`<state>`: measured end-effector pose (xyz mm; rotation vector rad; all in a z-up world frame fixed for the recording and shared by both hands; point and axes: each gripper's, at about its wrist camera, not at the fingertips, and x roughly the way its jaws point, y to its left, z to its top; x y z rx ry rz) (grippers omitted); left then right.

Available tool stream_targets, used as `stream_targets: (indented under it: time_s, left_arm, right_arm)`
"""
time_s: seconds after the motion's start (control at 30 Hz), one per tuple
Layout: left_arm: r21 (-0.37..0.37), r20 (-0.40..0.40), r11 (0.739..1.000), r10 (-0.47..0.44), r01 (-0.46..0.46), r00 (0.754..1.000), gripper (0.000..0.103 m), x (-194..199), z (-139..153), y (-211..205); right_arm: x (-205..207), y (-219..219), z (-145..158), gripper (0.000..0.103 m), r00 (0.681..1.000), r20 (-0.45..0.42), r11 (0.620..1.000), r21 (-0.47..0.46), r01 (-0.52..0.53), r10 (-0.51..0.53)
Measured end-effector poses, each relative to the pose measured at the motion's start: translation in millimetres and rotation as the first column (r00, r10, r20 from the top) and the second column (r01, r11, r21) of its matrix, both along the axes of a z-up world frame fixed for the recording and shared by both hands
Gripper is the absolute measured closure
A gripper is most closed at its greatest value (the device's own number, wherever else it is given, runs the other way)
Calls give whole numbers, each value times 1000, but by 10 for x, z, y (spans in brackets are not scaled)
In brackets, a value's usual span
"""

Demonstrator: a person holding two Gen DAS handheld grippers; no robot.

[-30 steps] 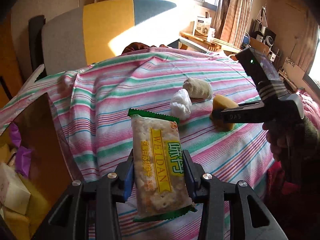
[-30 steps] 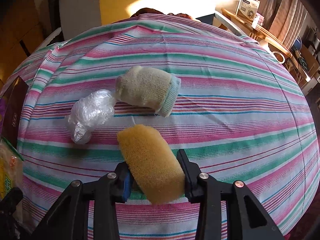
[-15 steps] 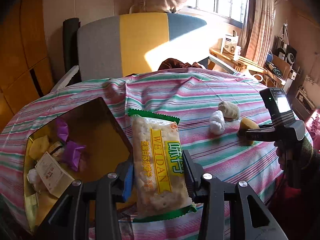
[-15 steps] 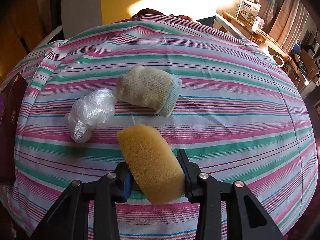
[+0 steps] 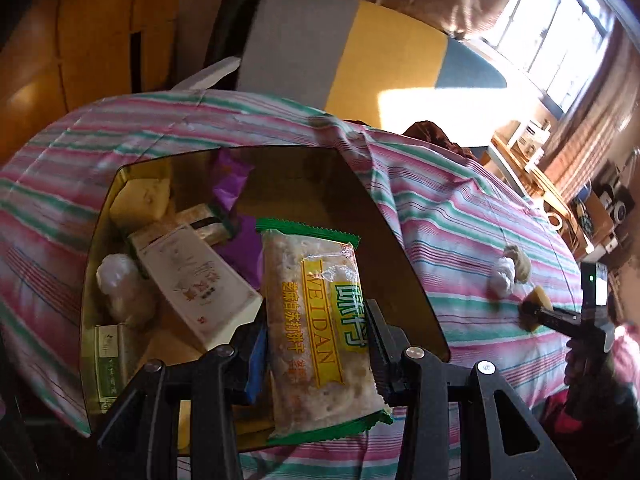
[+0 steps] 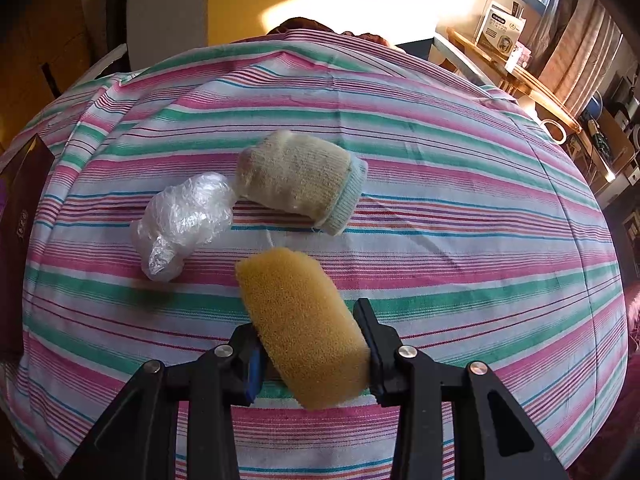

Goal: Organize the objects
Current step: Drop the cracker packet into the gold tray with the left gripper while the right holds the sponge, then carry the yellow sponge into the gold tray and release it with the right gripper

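My left gripper (image 5: pixel 316 350) is shut on a cracker packet (image 5: pixel 320 320) with a green-edged wrapper and a yellow label, held above an open gold-lined box (image 5: pixel 400 240). The box holds several snack packets, a white carton (image 5: pixel 192 280) and purple wrappers (image 5: pixel 230 180). My right gripper (image 6: pixel 308 344) is shut on a yellow sponge (image 6: pixel 300 320), held just over the striped tablecloth (image 6: pixel 440 200). It also shows far right in the left wrist view (image 5: pixel 536 312). A rolled sock (image 6: pixel 300 178) and a crumpled clear plastic bag (image 6: pixel 182 220) lie beyond the sponge.
The box's dark side (image 6: pixel 16 220) shows at the left edge of the right wrist view. A grey, yellow and blue chair (image 5: pixel 360 52) stands behind the table. A wooden side table (image 6: pixel 512 68) with a white box and shelves of clutter stand at the right.
My left gripper has swung left with the cracker packet and now sits over the open box. The right gripper and sponge have barely moved.
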<state>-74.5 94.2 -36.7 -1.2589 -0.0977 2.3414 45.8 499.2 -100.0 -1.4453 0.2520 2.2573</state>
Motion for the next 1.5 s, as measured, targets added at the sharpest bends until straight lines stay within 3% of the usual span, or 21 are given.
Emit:
stream_targets:
  time_s: [0.23,0.43,0.7,0.83,0.9,1.07,1.3,1.5]
  left_arm:
    - [50,72,996,65,-68,995,60,-493,-13,-101]
    - [36,150,997,59,-65,987,60,-953,-196,258]
    - [-35,216,990,139,-134,967,60,-1462,-518,566]
    - [-91,188,986,153,-138,970,61,-1576,-583,641]
    - [-93,182,987,150,-135,972,55,-1581,-573,638]
    - [-110,104,987,128,-116,986,55,-1429,-418,598]
    - [-158,-63,983,86,-95,994,54,-888,-105,483]
    - [-187,-190,980,30,-66,981,53,-357,128,312]
  right_arm:
    - [-2,-6,1,64,1000,4,1000,6,-7,7]
    - [0,-16,-3,64,1000,5,1000,9,-7,7]
    - [-2,-7,13,64,1000,6,1000,6,-7,7]
    - [-8,6,17,64,1000,8,1000,8,-11,11]
    - [-10,6,17,64,1000,8,1000,8,-12,12]
    - [-14,-1,10,64,1000,11,1000,15,-15,15]
    - [-17,-5,9,64,1000,12,1000,26,-17,16]
    - [-19,-25,9,64,1000,14,999,40,-18,17]
